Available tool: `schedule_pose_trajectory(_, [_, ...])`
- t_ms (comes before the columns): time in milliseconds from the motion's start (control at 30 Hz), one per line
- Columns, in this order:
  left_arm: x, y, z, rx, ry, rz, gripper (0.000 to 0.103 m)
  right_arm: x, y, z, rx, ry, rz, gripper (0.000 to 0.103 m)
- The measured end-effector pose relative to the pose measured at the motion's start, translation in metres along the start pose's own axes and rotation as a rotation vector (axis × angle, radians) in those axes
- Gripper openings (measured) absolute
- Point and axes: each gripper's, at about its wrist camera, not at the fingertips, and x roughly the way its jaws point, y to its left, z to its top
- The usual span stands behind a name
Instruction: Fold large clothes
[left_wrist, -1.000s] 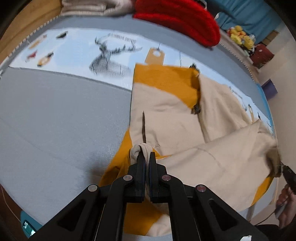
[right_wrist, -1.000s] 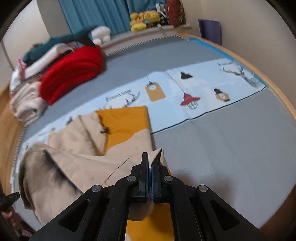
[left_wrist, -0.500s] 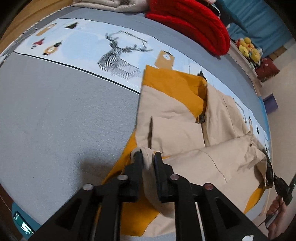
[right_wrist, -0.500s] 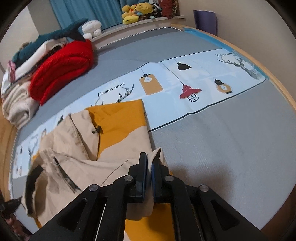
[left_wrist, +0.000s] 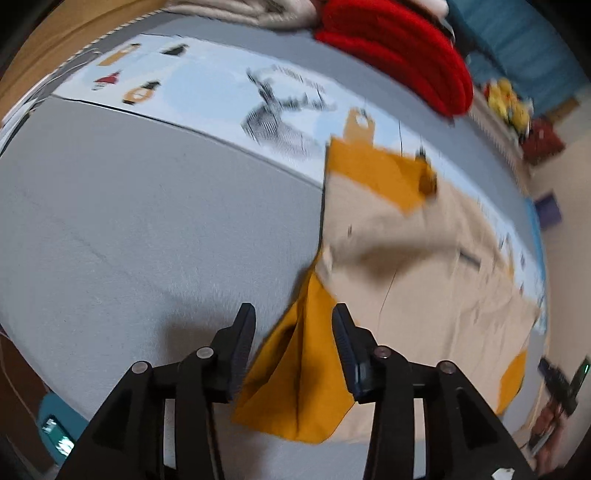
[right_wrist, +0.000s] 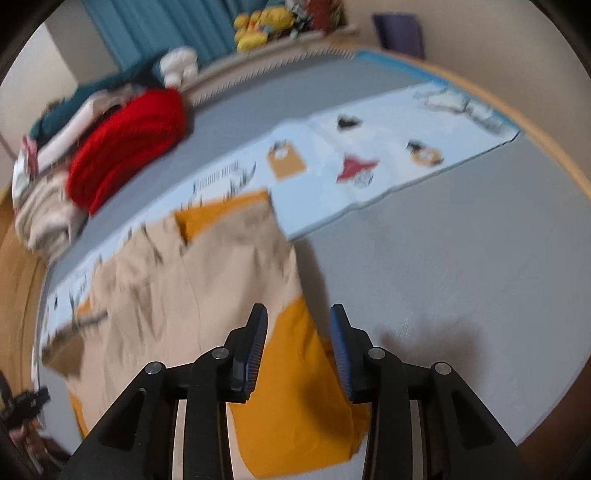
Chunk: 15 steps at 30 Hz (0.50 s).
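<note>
Both views are blurred. The left gripper (left_wrist: 293, 325) sits at the bottom centre of its frame, jaws opening, parted partway — a mustard fold of the garment (left_wrist: 417, 258) lies below the gap, but the pads press on nothing. The beige-and-mustard garment spreads from centre to the right of that frame, on the grey bed (left_wrist: 129, 221). The right gripper (right_wrist: 298, 325), bottom centre of its own view, is opening too — parted partway, with mustard cloth under the gap and none pinched. There the garment (right_wrist: 207, 280) fills the centre left, its far edge over the pale blue printed strip (right_wrist: 369, 147). A red knit (right_wrist: 125, 147) sits upper left among piled clothes.
</note>
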Motion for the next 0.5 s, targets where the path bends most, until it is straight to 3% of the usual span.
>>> schedule_pose_trajectory(167, [0.022, -0.018, -0.006, 0.085, 0.018, 0.025, 0.04, 0.031, 0.002, -0.009, -0.038, 0.077, 0.005, 0.038])
schedule_pose_trajectory(500, [0.062, -0.023, 0.028, 0.034, 0.003, 0.03, 0.04, 0.068, 0.009, -0.011, -0.087, 0.134, 0.006, 0.038])
